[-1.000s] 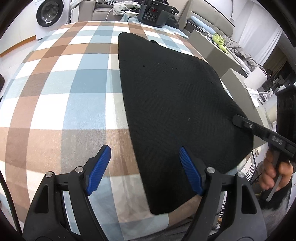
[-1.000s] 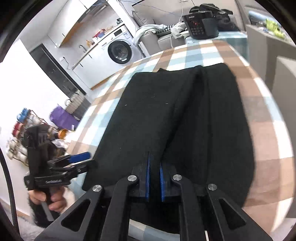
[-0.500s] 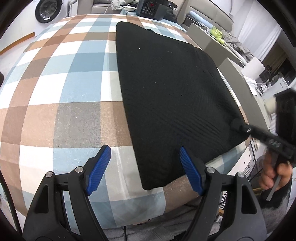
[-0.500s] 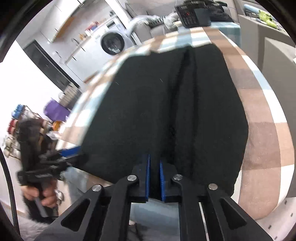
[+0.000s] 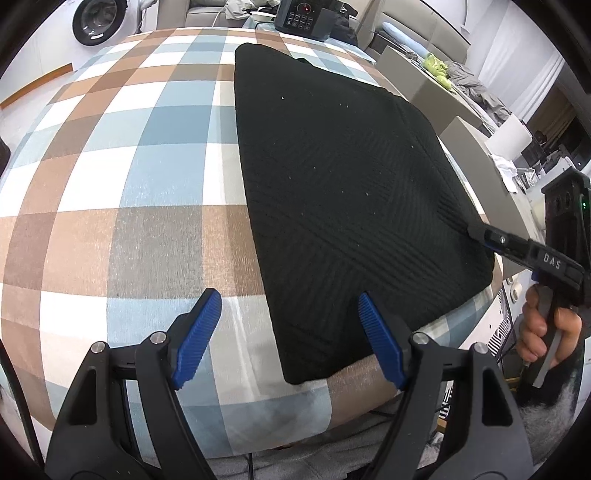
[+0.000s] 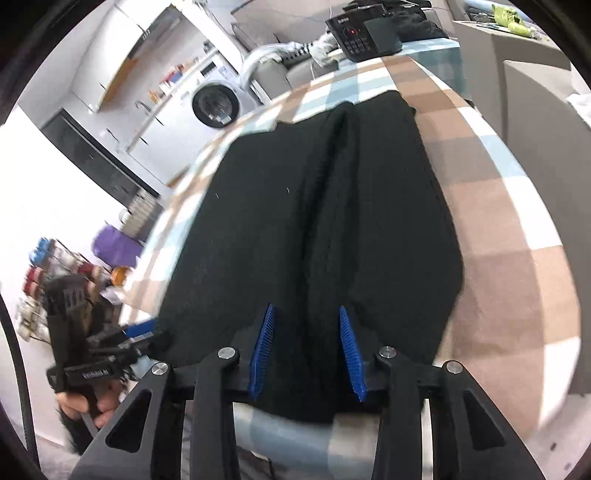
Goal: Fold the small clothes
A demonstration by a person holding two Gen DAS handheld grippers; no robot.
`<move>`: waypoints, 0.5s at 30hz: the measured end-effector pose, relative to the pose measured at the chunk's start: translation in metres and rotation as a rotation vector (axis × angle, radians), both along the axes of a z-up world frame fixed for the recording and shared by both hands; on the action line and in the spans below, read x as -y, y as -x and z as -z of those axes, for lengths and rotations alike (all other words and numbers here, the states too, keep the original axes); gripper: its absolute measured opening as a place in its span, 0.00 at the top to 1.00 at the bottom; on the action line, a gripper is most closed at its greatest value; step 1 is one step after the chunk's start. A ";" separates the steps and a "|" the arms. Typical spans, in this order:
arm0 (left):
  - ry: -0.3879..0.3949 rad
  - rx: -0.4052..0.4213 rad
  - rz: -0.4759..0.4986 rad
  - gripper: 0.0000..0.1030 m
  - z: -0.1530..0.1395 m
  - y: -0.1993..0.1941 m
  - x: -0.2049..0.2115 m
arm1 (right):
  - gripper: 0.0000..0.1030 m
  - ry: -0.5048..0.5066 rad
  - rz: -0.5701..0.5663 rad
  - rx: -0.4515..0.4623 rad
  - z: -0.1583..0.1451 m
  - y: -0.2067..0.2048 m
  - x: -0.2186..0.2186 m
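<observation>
A black knit garment (image 5: 351, 192) lies flat on the checked tablecloth (image 5: 110, 184), its near edge at the table's front. My left gripper (image 5: 289, 297) is open, hovering over the garment's near left corner, which shows between the fingers. At the garment's right edge is my right gripper (image 5: 474, 232). In the right wrist view the right gripper (image 6: 306, 310) is opening: its blue pads (image 6: 266, 339) stand apart, with a raised ridge of the black garment (image 6: 325, 206) between them, not pinched. The left gripper (image 6: 155, 332) shows at the garment's left edge.
A black appliance with a red display (image 5: 303, 14) stands at the table's far end. A washing machine (image 5: 98, 20) is behind it on the left. Grey furniture (image 5: 424, 88) runs along the table's right side. A person's hand (image 5: 543, 332) holds the right gripper's handle.
The right gripper's jaws, pinched on the garment's edge before, now stand apart and it has sunk a little toward the table. The left gripper stays open over the same corner.
</observation>
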State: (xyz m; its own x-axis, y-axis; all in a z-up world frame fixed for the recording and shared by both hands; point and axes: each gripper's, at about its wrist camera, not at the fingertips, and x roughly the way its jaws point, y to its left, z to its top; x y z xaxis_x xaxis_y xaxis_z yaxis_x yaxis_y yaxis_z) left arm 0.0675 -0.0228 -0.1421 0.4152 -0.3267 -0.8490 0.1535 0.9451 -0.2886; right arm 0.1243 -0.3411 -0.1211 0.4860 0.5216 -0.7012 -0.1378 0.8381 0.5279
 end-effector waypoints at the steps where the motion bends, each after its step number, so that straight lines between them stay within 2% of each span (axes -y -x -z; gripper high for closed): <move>1: -0.002 0.002 -0.001 0.28 -0.001 -0.001 0.000 | 0.60 -0.009 -0.004 0.004 0.000 -0.003 0.002; 9: -0.006 0.001 -0.021 0.28 -0.002 -0.017 -0.002 | 0.59 0.000 -0.075 0.041 0.010 -0.060 -0.017; 11: -0.003 0.003 -0.029 0.28 -0.003 -0.021 -0.004 | 0.67 0.053 -0.092 0.083 0.009 -0.067 -0.025; 12: -0.002 0.003 -0.032 0.28 -0.003 -0.022 -0.004 | 0.78 0.100 -0.091 0.101 0.010 -0.067 -0.030; 13: 0.000 0.003 -0.036 0.28 -0.003 -0.023 -0.005 | 0.85 0.114 -0.091 0.108 0.010 -0.068 -0.032; 15: 0.006 0.002 -0.039 0.28 -0.004 -0.027 -0.006 | 0.90 0.132 -0.092 0.115 0.005 -0.069 -0.033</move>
